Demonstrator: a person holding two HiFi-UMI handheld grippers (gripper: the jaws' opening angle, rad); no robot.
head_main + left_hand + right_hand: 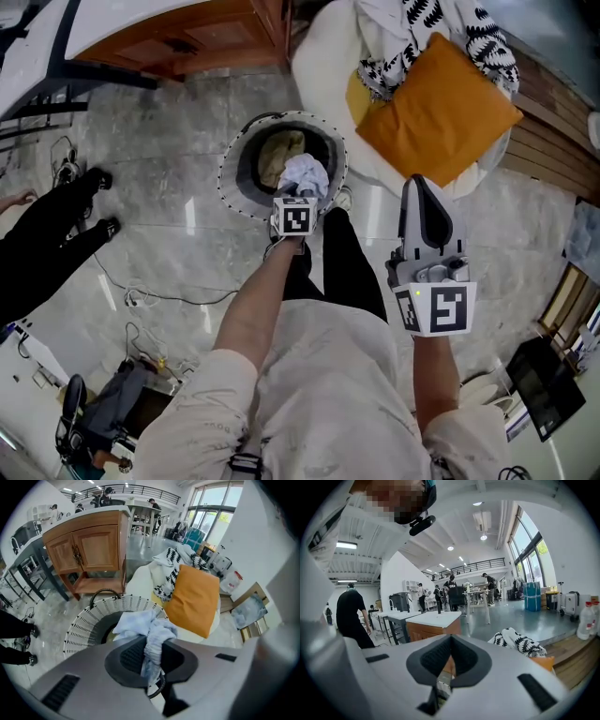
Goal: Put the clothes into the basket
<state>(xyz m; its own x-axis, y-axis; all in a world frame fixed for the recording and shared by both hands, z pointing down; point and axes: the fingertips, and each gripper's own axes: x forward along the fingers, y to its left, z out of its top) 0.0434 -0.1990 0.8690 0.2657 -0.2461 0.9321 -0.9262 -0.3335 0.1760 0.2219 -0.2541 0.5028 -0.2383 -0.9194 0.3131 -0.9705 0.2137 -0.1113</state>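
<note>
A round white woven basket (246, 141) stands on the marble floor, with a tan cloth (278, 152) lying inside it. My left gripper (305, 186) points steeply down over the basket's near rim and is shut on a pale blue-white cloth (307, 172). In the left gripper view that cloth (151, 637) is bunched between the jaws, above the basket (86, 620). My right gripper (419, 185) is held to the right near the orange cushion (436, 111), jaws shut with nothing between them (450, 656). A black-and-white patterned cloth (427, 28) lies on the white beanbag.
A white beanbag (323, 61) stands behind the basket. At the back left is a wooden cabinet (89, 550). A person in black (52, 239) is at the left, and cables (141, 298) trail over the floor. A wooden platform (553, 131) is at the right.
</note>
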